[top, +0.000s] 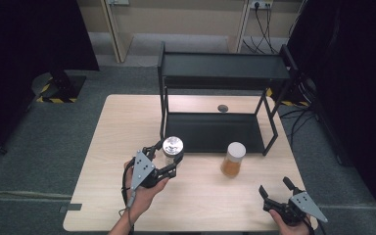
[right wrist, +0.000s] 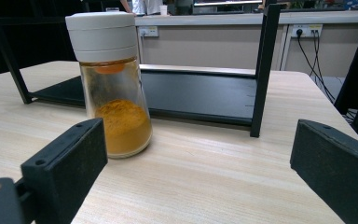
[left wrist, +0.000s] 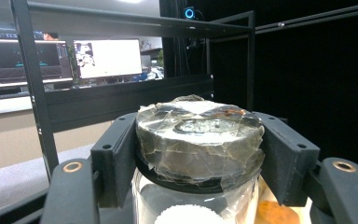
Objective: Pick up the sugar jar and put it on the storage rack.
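A glass jar (top: 173, 149) with a silvery taped lid (left wrist: 199, 135) is clamped at the lid between the jaws of my left gripper (top: 168, 153), just in front of the black shelf rack's left front post. White grains show inside the jar (left wrist: 182, 215). A second jar (top: 233, 159) with a white cap and orange powder stands upright on the table, right of the first; in the right gripper view this jar (right wrist: 113, 88) is ahead and left. My right gripper (top: 276, 187) rests open near the table's front right corner, nothing between its jaws.
A black two-level shelf rack (top: 220, 73) stands at the back middle of the light wooden table (top: 112, 147); its lower shelf (right wrist: 200, 95) is bare. A small dark disc (top: 222, 108) lies behind the lower shelf. Cables and a wall socket (right wrist: 303, 32) sit beyond the table.
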`<state>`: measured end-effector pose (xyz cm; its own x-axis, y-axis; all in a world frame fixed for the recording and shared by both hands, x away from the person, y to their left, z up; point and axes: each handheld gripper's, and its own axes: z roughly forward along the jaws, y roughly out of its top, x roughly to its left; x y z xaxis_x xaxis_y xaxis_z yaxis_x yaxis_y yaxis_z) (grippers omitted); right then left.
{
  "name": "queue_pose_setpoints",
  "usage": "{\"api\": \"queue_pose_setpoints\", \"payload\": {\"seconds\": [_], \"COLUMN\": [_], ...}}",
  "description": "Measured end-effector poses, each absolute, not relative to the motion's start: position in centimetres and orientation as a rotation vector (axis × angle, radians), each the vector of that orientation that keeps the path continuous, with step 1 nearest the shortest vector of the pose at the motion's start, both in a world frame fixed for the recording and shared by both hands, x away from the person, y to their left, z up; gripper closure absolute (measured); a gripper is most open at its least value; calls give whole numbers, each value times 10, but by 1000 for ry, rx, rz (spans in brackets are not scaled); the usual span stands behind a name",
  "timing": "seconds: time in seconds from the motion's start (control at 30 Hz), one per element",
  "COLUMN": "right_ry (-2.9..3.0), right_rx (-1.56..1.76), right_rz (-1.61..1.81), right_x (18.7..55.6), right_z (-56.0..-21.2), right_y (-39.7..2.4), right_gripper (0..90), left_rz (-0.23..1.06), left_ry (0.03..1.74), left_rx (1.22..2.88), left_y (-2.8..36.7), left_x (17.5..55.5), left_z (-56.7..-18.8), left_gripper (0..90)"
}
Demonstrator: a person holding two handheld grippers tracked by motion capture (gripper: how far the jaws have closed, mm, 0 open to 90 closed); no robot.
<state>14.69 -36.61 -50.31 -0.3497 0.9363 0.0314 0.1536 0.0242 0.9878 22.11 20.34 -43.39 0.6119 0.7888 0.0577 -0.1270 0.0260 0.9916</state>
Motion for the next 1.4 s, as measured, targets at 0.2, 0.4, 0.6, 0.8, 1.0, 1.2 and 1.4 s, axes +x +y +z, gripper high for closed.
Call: {"api": "queue_pose_setpoints", "payload": {"seconds": [0.2, 0.4, 0.6, 0.8, 1.0, 1.2, 1.4], "right_ry": [1592, 1591, 1590, 1592, 1592, 1594, 1593], "right_rx": [1136, 1139, 1140, 1142, 1144, 1143, 1141], "right_rz": [1393, 1396, 1398, 1397, 1401, 1399, 1400], "right_x": [147, 147, 147, 147, 148, 148, 148], "right_z": [-503, -503, -503, -503, -503, -503, -503], "right_y": [-366, -366, -367, -367, -367, -367, -367], "right_gripper": [41, 41, 41, 41, 41, 41, 41], "left_rz": [789, 800, 808, 816, 826, 837, 845], "left_ry": [616, 611, 615, 618, 623, 621, 623], "left_rx": [1362, 1356, 1344, 1344, 1339, 1334, 1325], "left_y": [202, 200, 198, 198, 197, 196, 194], "left_x": [225, 228, 230, 233, 234, 237, 239], "left_z": [-427, -420, -414, -408, -403, -398, -393], "left_gripper": [347, 347, 347, 348, 348, 348, 348]}}
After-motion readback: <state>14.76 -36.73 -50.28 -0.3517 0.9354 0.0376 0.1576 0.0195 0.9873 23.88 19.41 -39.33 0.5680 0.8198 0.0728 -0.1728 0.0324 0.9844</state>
